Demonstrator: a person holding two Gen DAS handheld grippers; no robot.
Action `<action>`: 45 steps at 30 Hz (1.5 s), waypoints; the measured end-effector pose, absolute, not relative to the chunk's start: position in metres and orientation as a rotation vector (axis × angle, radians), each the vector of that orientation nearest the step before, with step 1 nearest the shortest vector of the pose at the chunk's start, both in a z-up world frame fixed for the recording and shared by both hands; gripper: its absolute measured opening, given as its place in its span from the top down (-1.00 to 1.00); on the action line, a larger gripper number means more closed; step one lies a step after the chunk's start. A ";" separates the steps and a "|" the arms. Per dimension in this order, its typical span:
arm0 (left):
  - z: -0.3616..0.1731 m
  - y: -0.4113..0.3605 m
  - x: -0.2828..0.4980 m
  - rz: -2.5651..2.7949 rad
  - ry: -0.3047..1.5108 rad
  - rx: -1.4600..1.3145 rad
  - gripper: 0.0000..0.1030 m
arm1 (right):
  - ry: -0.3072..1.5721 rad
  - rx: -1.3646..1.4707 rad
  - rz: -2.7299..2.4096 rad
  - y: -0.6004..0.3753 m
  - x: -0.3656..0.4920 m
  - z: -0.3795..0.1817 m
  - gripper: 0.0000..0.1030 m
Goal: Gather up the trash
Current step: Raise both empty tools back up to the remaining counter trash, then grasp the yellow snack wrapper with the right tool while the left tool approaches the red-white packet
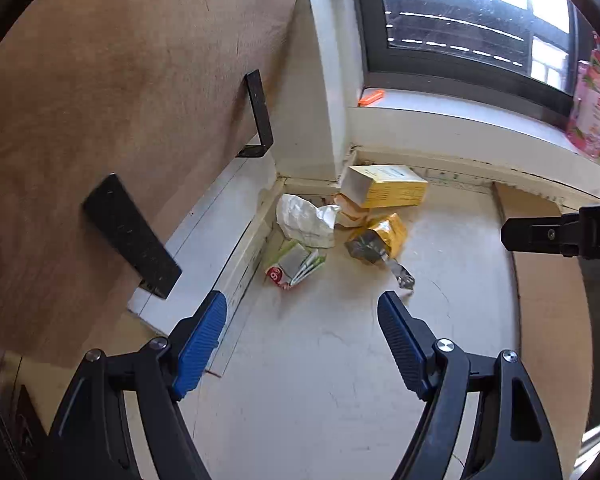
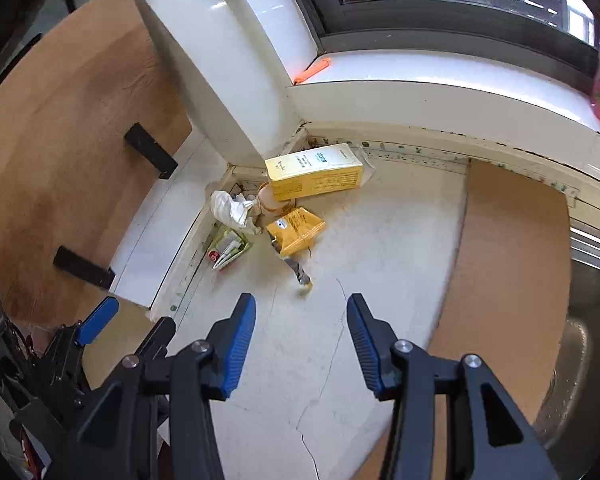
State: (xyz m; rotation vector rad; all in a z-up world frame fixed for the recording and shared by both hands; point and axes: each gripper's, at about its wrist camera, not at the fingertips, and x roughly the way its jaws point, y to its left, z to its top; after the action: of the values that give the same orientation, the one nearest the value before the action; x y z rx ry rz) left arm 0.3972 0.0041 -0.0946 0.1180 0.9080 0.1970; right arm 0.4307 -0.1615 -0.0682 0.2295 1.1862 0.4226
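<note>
Two tools (image 1: 302,300) (image 2: 301,302) gape empty — yellow box (image 2: 316,176) lies lengthwise along the wall (open end leftward).

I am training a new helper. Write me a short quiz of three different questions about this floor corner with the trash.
1. True or false: the yellow box stands upright.
2. Which piece lies nearest the skirting under the wooden board? A. crumpled white paper B. flat green and white packet C. yellow pouch
3. Fill in: neither the left tool nor the right tool holds ____.

Key:
1. False; it lies on its side, near the wall.
2. B
3. anything; both are open and empty, above bare floor.
</note>
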 end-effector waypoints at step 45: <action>-0.171 -0.009 0.468 0.198 1.049 0.061 0.95 | 1.380 0.348 0.542 -0.094 0.492 -0.189 0.46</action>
State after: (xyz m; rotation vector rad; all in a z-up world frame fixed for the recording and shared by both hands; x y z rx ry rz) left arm 0.4677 -0.0095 -0.1709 0.0610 1.0487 0.1981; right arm 0.4920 -0.0943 -0.1889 0.3479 1.3801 0.5423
